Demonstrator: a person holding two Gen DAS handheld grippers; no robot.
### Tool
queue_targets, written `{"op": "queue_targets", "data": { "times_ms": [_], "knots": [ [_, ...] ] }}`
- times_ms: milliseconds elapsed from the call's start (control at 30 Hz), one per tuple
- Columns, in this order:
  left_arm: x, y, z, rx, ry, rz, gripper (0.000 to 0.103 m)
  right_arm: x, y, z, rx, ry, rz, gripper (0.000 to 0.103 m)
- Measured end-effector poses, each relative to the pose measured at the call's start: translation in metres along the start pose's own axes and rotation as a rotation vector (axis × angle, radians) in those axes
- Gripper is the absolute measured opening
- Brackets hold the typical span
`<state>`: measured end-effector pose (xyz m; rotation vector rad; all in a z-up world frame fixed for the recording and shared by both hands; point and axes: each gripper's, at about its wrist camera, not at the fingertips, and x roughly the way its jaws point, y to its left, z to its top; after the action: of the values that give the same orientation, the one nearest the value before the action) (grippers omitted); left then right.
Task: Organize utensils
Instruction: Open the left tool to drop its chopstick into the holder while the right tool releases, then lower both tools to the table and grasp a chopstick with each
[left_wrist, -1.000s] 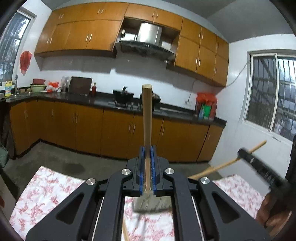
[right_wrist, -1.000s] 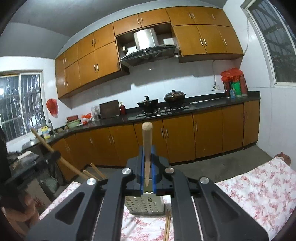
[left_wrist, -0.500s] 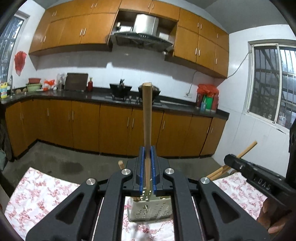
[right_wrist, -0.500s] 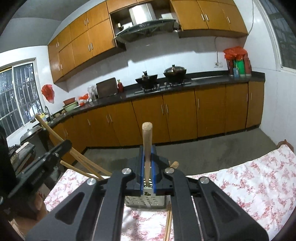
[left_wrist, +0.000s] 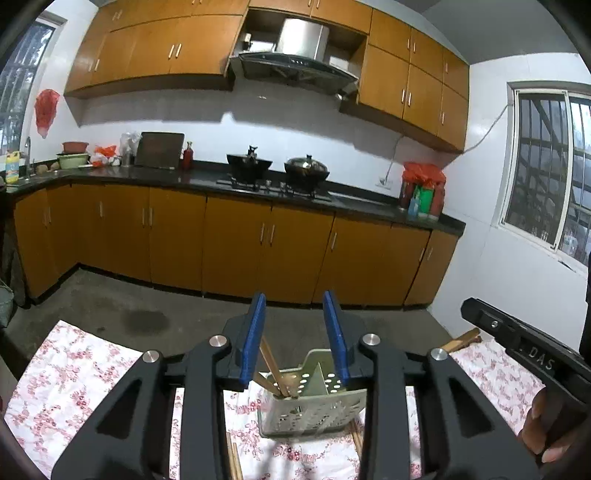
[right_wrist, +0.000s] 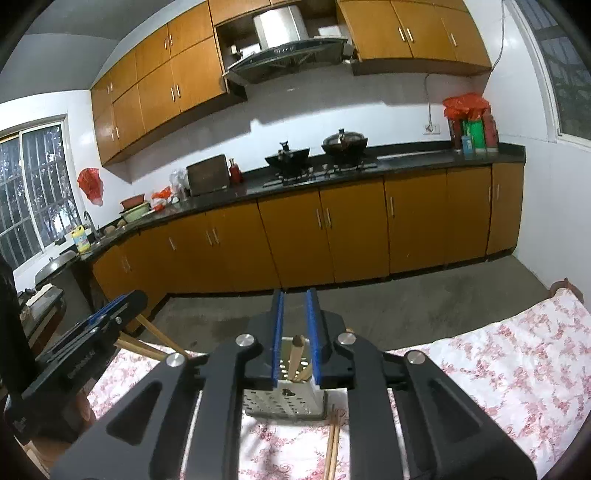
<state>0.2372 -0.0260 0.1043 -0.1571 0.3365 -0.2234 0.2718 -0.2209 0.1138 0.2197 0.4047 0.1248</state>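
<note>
Chopsticks (left_wrist: 272, 367) stand in holder (left_wrist: 314, 406), below parted left tool (left_wrist: 297, 317).

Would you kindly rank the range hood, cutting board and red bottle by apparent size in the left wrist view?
1. range hood
2. cutting board
3. red bottle
All stand along the far wall, so the order seems fair.

- A home kitchen.
- Orange-brown wooden cabinets (left_wrist: 236, 240) run under a dark countertop (left_wrist: 207, 180), with matching wall cupboards (left_wrist: 177, 48) above.
- A steel range hood (left_wrist: 295, 55) hangs over a gas hob (left_wrist: 273, 183) carrying a wok (left_wrist: 248, 168) and a lidded pot (left_wrist: 306, 170).
- A tap (right_wrist: 88, 218) stands at the countertop's left end, beside a barred window (right_wrist: 35, 192).
- Walls are white-tiled.
</note>
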Motion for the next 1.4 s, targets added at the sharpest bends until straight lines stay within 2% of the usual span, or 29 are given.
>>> {"op": "queue_targets", "data": {
  "times_ms": [133,200,333,433,500,600,700,833,1100,1267,1400],
  "knots": [
    [-0.012,0.005,0.008,-0.012,-0.019,0.008,0.034,-0.021,0.000,0.006,-0.016,-0.045,-0.019,0.016],
    [-0.022,0.008,0.011,-0.017,-0.027,0.015,0.036,-0.037,-0.003,0.006,-0.023,-0.070,-0.042,0.020],
    [-0.049,0.021,0.000,-0.012,-0.028,0.070,0.041,-0.065,-0.019,-0.011,-0.018,-0.085,-0.088,0.025],
    [-0.061,0.032,-0.020,-0.004,0.008,0.121,0.042,-0.068,-0.036,-0.043,-0.009,-0.026,-0.137,0.026],
    [-0.064,0.041,-0.037,0.001,0.044,0.163,0.042,-0.058,-0.047,-0.072,0.000,0.064,-0.146,0.026],
    [-0.061,0.058,-0.074,-0.018,0.147,0.195,0.042,-0.036,-0.055,-0.121,0.006,0.226,-0.138,0.025],
    [-0.056,0.065,-0.101,-0.019,0.226,0.224,0.042,-0.016,-0.054,-0.165,0.012,0.361,-0.103,0.017],
    [-0.050,0.074,-0.137,-0.040,0.333,0.213,0.042,-0.003,-0.042,-0.203,0.017,0.465,-0.057,0.015],
    [-0.044,0.064,-0.174,-0.026,0.432,0.172,0.042,0.008,-0.031,-0.227,0.000,0.527,-0.058,0.013],
    [-0.040,0.055,-0.191,-0.024,0.475,0.141,0.039,0.011,-0.033,-0.225,-0.021,0.513,-0.092,0.007],
    [-0.038,0.050,-0.198,-0.031,0.502,0.104,0.035,0.011,-0.044,-0.222,0.001,0.494,-0.147,0.006]
  ]
}}
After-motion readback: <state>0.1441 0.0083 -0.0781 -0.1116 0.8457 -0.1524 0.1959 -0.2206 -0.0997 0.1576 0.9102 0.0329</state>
